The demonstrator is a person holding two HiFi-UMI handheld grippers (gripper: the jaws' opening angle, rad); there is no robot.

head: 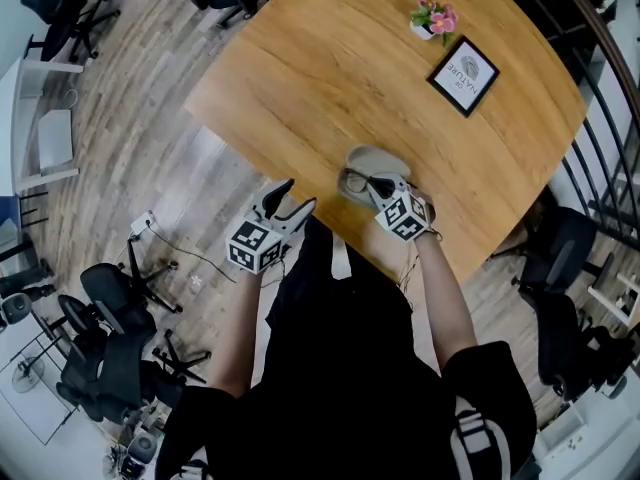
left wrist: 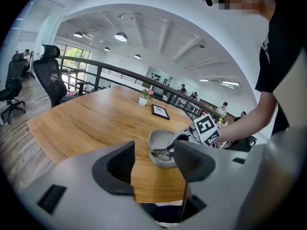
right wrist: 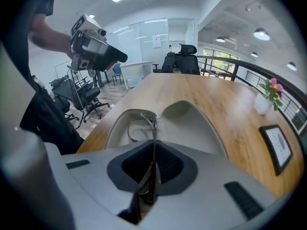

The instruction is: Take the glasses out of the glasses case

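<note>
Pinching a thin wire of the glasses (right wrist: pixel 151 123), the right tool (right wrist: pixel 152 157) has its jaws together on the metal. It is angled down into the open glasses case (right wrist: pixel 201 123), which lies near the edge of the tabletop (head: pixel 330 68) closest to the person. The glasses sit inside the case, not yet lifted out. The left tool (left wrist: pixel 153 159) hangs just off that edge, jaws apart and empty, aimed at the case, probably to steady it as the glasses come up.

Bright even light from ceiling lamps (left wrist: pixel 120 36) and windows (left wrist: pixel 79 56), soft shadows, mild glare on the table (right wrist: pixel 225 109), heavy fisheye warp, dark corners
</note>
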